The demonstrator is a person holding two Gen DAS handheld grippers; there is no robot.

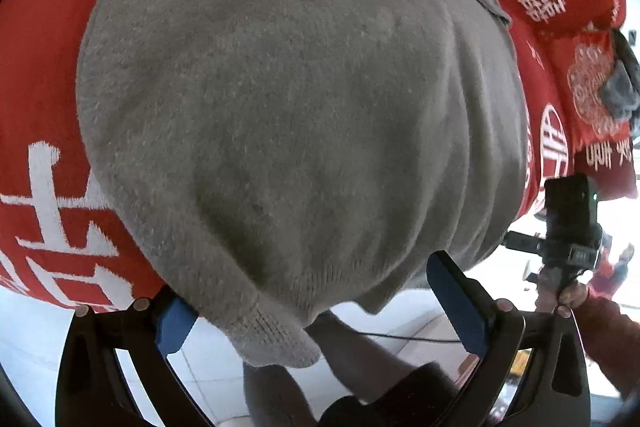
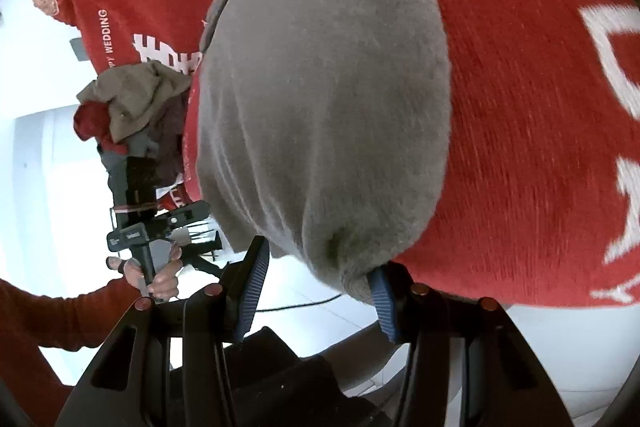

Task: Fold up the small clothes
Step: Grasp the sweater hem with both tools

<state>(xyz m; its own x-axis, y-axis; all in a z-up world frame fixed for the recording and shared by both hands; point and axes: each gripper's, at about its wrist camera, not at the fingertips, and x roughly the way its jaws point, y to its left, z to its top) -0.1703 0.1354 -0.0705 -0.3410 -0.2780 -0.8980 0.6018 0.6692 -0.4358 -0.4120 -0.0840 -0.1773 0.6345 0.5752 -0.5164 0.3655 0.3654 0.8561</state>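
A grey knit garment (image 1: 300,115) lies spread on a red cloth with white characters (image 1: 36,75). It fills most of the left wrist view, and its near edge hangs over the table's edge. My left gripper (image 1: 316,307) is open, its blue pads either side of the garment's near hem corner. In the right wrist view the same grey garment (image 2: 328,107) lies on the red cloth (image 2: 540,107). My right gripper (image 2: 316,287) is open, with the garment's near corner drooping between its jaws, against the right pad.
A pile of other small clothes (image 2: 132,107) sits at the far left of the red cloth, also visible in the left wrist view (image 1: 620,83). Each view shows the other hand-held gripper (image 1: 568,223) (image 2: 136,211). A white tiled floor (image 2: 320,315) with a black cable lies below.
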